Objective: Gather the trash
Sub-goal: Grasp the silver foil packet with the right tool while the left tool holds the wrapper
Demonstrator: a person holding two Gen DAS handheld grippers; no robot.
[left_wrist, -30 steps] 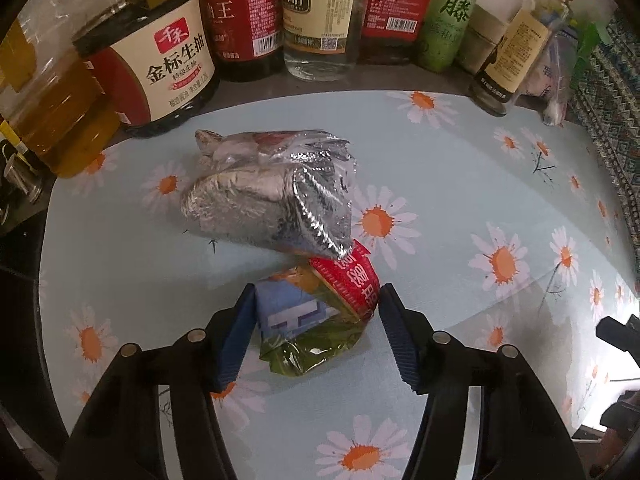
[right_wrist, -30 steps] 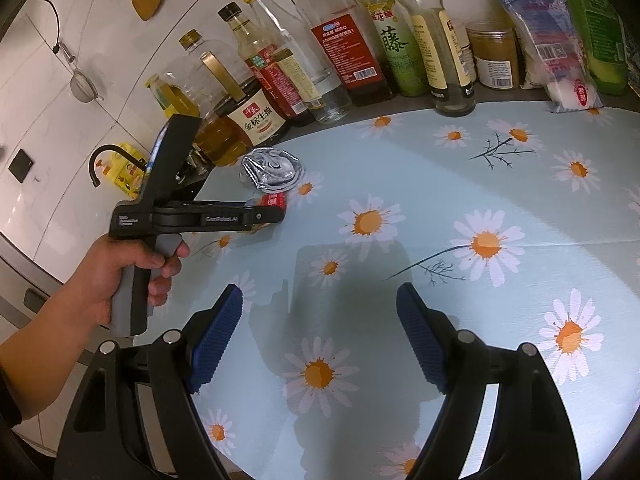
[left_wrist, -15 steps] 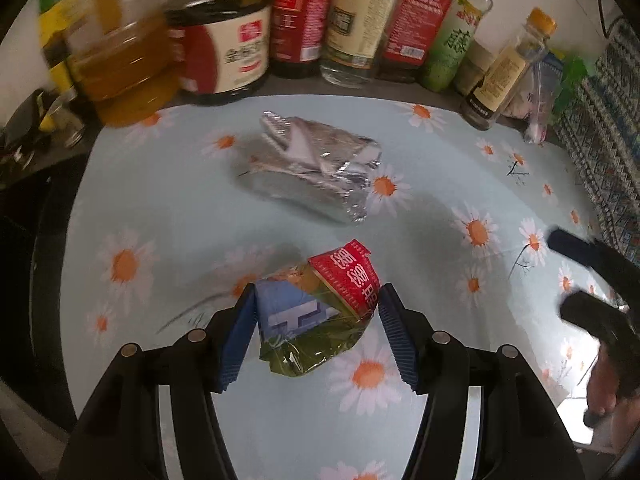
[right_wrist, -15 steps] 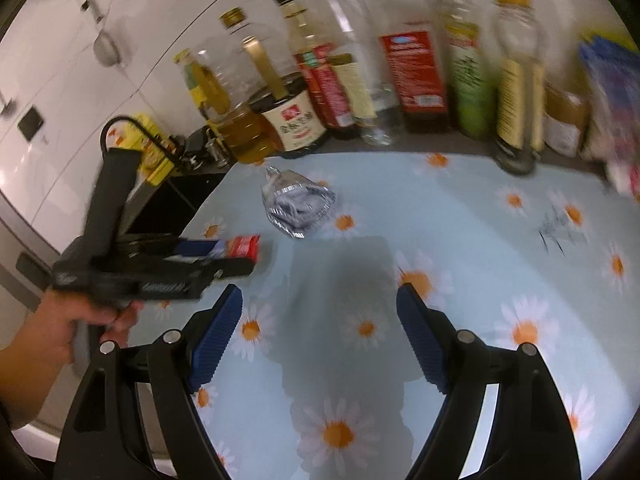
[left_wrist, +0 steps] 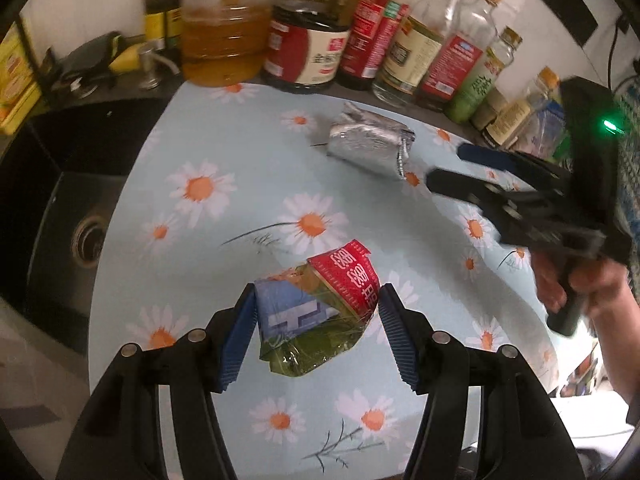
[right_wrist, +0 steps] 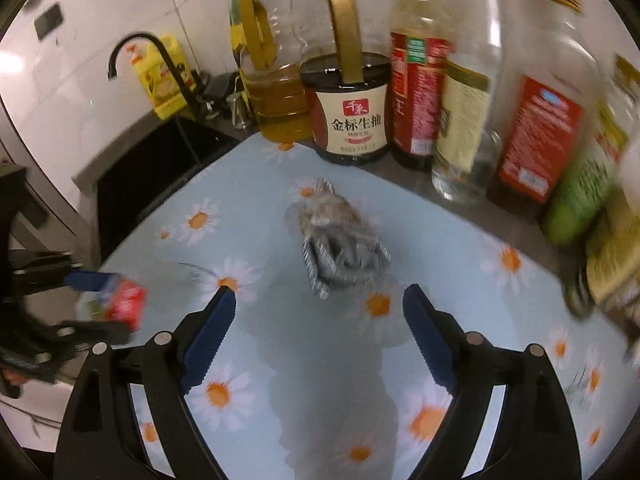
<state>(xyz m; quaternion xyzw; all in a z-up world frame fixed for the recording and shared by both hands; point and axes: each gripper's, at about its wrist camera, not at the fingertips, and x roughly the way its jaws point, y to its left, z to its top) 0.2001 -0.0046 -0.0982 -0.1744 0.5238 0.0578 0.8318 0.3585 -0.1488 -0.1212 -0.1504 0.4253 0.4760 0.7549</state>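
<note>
Ahead of right gripper [right_wrist: 318, 316]: open daisy cloth [right_wrist: 248, 240] up to foil wrapper [right_wrist: 340, 248].
Beyond wrapper: bottle row [right_wrist: 460, 100] blocks.
Left: sink [right_wrist: 160, 164].

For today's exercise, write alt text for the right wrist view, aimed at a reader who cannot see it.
The open right gripper points at a crumpled silver foil wrapper on a daisy-print tablecloth, its jaws just widened with nothing between them. Behind stands a row of sauce bottles; at left, the left gripper holds a colourful wrapper.
</note>
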